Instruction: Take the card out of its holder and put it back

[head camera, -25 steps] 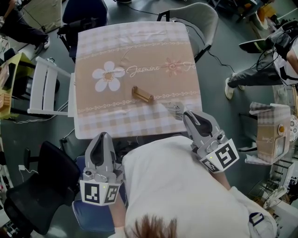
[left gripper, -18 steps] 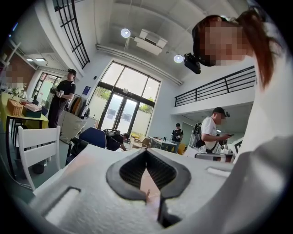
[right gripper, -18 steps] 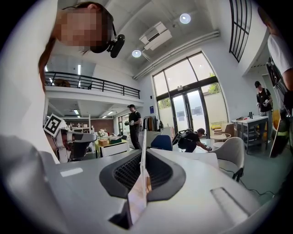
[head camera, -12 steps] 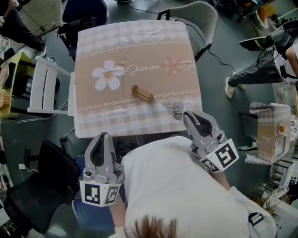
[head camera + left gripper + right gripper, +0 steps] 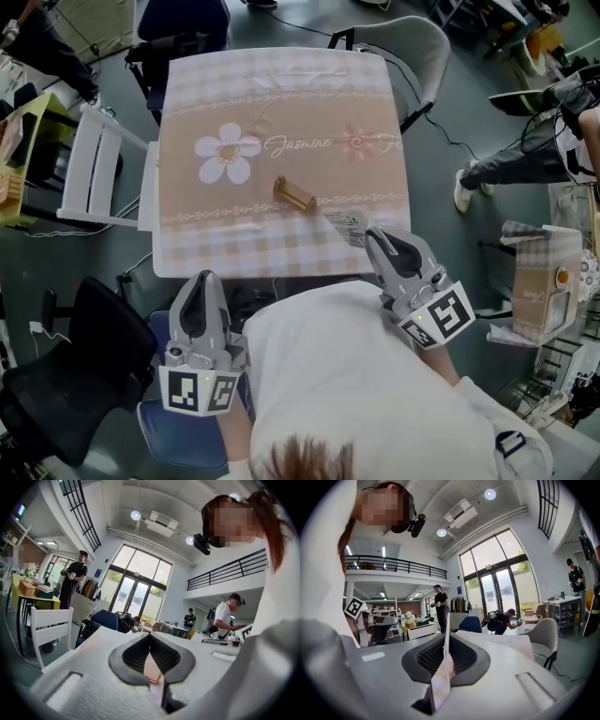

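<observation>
One thin card (image 5: pixel 347 225) is clamped edge-on in the right tongs (image 5: pixel 372 236) and sticks out past their tips over the table (image 5: pixel 281 84). It looks light and bendy (probably slick too), so a firm pinch along one edge suits it, leaving the far edge free for the slot. The wooden holder (image 5: pixel 293 194) lies ahead and left of those tips, apart from the card, with open cloth around it. The left tongs (image 5: pixel 201 283) are closed on nothing at the table's near edge

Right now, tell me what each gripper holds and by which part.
The right gripper pinches the card by its near edge; the rest sticks out past the jaws. The left gripper holds nothing.
</observation>
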The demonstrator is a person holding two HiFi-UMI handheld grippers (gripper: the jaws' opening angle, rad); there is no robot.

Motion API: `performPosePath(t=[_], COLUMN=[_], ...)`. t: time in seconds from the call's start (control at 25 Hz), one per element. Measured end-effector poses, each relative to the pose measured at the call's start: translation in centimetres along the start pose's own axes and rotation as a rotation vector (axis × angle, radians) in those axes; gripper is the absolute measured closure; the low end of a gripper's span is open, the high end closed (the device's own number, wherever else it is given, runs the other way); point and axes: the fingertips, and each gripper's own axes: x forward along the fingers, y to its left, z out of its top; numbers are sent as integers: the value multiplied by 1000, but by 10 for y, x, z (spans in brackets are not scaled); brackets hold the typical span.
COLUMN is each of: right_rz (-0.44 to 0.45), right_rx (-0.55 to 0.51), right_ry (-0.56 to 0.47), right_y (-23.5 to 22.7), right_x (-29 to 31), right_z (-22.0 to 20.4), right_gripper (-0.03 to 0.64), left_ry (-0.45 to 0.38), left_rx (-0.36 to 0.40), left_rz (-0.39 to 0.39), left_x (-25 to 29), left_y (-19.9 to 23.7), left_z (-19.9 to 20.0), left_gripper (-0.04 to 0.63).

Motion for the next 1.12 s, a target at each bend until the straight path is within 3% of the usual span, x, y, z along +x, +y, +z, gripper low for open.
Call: performPosePath(t=[0.64, 1.12], right_rz=[63, 145], right_rx=[-62, -52], right_ry=[-33, 93], right_y=[-21, -35], right_x=[77, 127], right_z=[18, -51], right_gripper=[598, 598], left_ry=[-46, -27], left_rx=[-41, -68], left_rz=[93, 152], left_x=[-3, -6], left_y=[35, 46], left_z=[12, 6], left_gripper=[592, 592])
